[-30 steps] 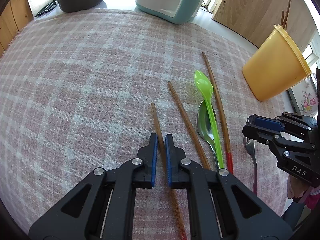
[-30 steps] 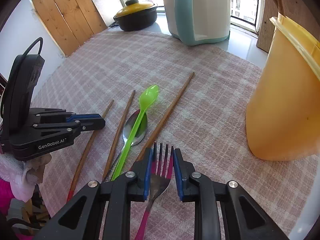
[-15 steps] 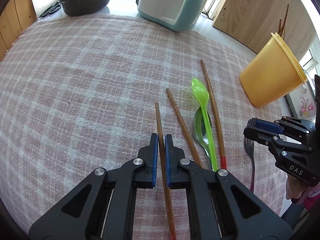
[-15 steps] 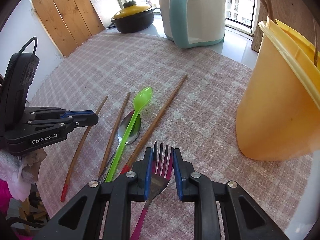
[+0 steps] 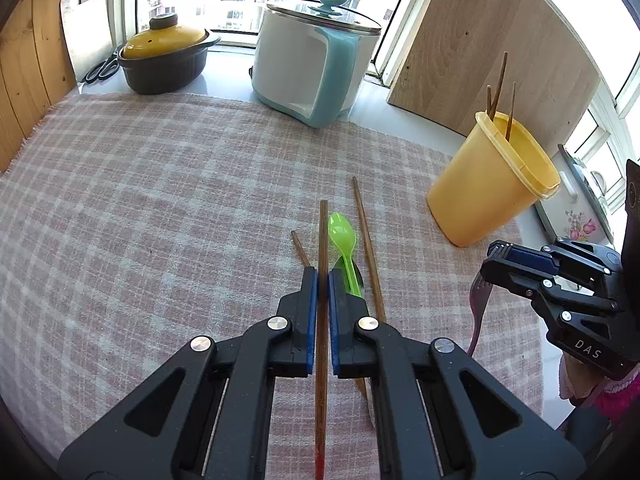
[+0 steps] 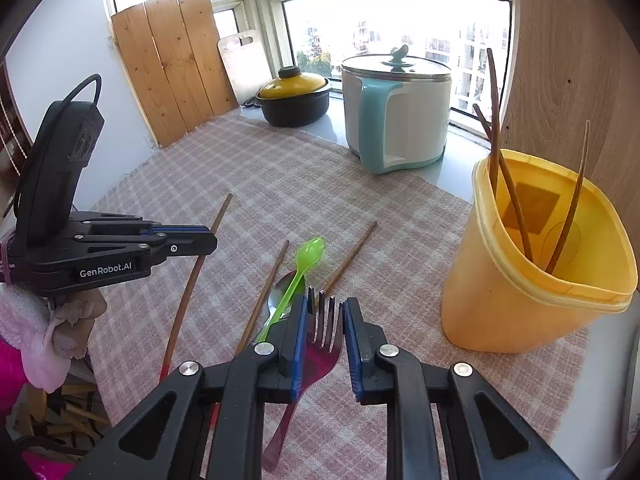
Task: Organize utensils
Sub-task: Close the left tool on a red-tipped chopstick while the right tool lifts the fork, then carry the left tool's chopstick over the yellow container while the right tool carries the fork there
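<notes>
utensils spread on a pink checked cloth [image 5: 160,200] beside a window. left gripper [image 5: 322,280] clamped tight on a wooden chopstick [image 5: 322,240], lifted clear of the cloth, red-tipped end trailing back between the fingers, bare end pointing out ahead. right gripper [image 6: 324,312] closed partway around a fork [image 6: 322,320], blue pads at either side of the tines, pink handle running back under the fingers; contact on the right-hand pad hard to confirm. same fork [image 5: 478,300] seen hanging from that gripper [image 5: 496,264] in the left view, head raised off the cloth.

lying flat on the cloth between the two tools: a green plastic spoon [image 6: 298,276] crossing over a metal spoon [image 6: 282,292], with two more chopsticks [image 6: 264,296] [image 6: 348,258] at either side. in the left view, green spoon [image 5: 344,240] just right of the held stick.

yellow tub [image 6: 532,264] standing upright at the cloth's right edge, three chopsticks [image 6: 496,120] leaning inside it. further back, a white and teal cooker [image 6: 396,116] and a dark pot with a yellow lid [image 6: 294,100] on the sill, wooden boards [image 6: 168,68] propped against the wall.
</notes>
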Tool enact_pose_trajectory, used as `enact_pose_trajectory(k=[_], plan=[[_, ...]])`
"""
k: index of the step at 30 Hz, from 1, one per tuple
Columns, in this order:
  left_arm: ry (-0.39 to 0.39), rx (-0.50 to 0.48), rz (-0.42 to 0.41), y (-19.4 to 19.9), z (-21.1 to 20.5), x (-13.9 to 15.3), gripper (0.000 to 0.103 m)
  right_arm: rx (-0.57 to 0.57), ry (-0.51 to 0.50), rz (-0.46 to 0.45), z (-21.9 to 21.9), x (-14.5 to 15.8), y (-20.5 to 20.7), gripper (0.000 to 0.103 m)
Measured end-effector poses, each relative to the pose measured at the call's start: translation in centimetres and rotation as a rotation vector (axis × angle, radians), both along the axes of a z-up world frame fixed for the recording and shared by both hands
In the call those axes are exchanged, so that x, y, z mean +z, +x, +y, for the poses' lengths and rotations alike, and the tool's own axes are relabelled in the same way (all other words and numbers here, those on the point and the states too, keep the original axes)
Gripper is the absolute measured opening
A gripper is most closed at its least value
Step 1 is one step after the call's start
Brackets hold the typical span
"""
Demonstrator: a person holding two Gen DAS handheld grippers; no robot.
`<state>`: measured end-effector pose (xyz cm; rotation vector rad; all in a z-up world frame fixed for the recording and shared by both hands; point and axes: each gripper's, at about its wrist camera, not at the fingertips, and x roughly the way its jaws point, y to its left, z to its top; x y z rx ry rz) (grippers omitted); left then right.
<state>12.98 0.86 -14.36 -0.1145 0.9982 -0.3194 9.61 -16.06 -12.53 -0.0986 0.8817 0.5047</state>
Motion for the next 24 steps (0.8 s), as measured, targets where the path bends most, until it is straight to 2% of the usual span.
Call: enact_pose_trajectory(k=[6, 7, 8, 16, 24], plan=[[-0.001, -0.017, -0.035, -0.8, -0.7, 1.6, 0.003, 0.029, -0.026, -0.066, 0.3, 1.0, -1.4, 0.015], [-0.002, -0.017, -0.038, -0.9, -0.8, 1.7, 0.003, 0.033, -0.025, -0.070, 0.2, 1.0, -1.6, 0.002], [-0.001, -0.017, -0.041, -1.0, -0.8, 1.8, 0.003, 0.032, -0.027, -0.068, 0.2, 1.1, -1.8, 0.000], [-0.006, -0.020, -0.055, -1.9, -1.0, 2.4, 0.003, 0.031, -0.020, -0.063, -0.5, 1.3, -2.7, 0.000], [-0.022, -0.023, -0.082, -2.8, -1.4, 3.8, 0.003, 0.017, -0.007, -0.095, -1.3, 2.8, -3.5, 0.000]])
